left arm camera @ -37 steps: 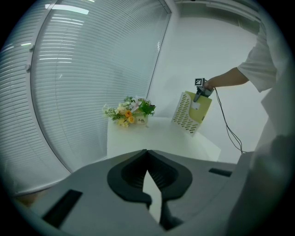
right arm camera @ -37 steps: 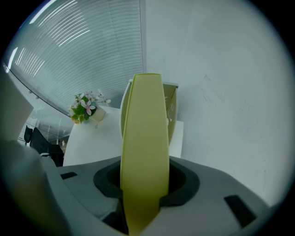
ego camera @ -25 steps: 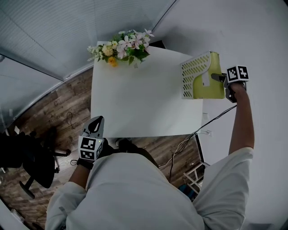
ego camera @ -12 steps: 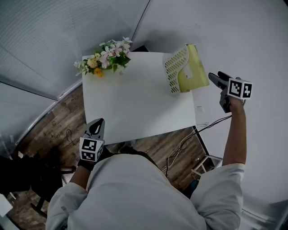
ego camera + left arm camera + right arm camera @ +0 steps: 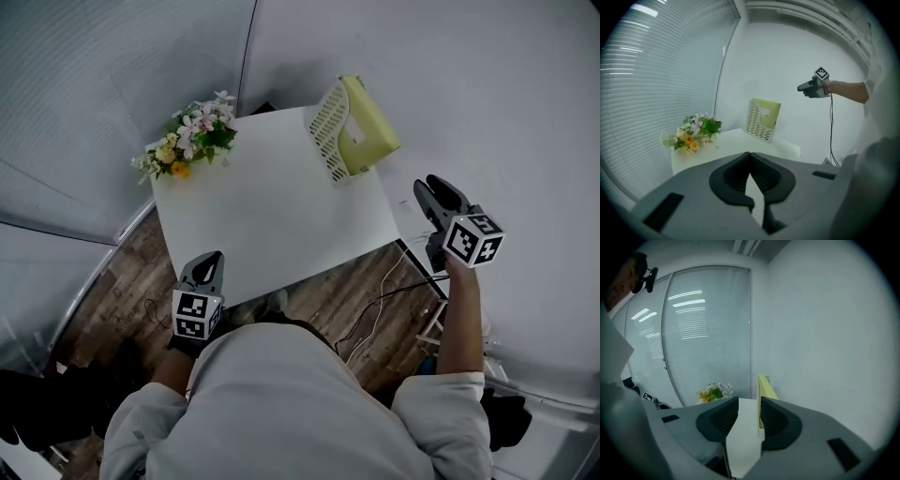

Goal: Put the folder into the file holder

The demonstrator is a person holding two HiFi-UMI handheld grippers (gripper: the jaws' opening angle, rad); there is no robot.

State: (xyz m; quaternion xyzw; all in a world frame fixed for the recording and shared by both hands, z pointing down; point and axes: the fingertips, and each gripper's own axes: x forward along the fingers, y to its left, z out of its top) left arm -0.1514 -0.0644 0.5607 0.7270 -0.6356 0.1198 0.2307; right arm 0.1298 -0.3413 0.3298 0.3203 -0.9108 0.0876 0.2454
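Observation:
A yellow-green folder (image 5: 370,131) stands inside the white perforated file holder (image 5: 328,141) at the table's far right corner, against the wall. It also shows in the left gripper view, folder (image 5: 768,111) in holder (image 5: 757,126), and as a thin edge of the folder (image 5: 765,386) in the right gripper view. My right gripper (image 5: 427,187) hovers off the table's right edge, apart from the holder; its jaws are closing with nothing between them. My left gripper (image 5: 208,260) hangs at the table's near edge, jaws together and empty.
A bunch of flowers (image 5: 187,141) stands at the far left corner of the white table (image 5: 272,216). The white wall lies right behind the holder, window blinds to the left. Cables (image 5: 375,305) trail over the wooden floor under my right arm.
My right gripper has drawn back from the folder in the holder, out past the table's right edge, and its jaws have narrowed. The left gripper has stayed put.

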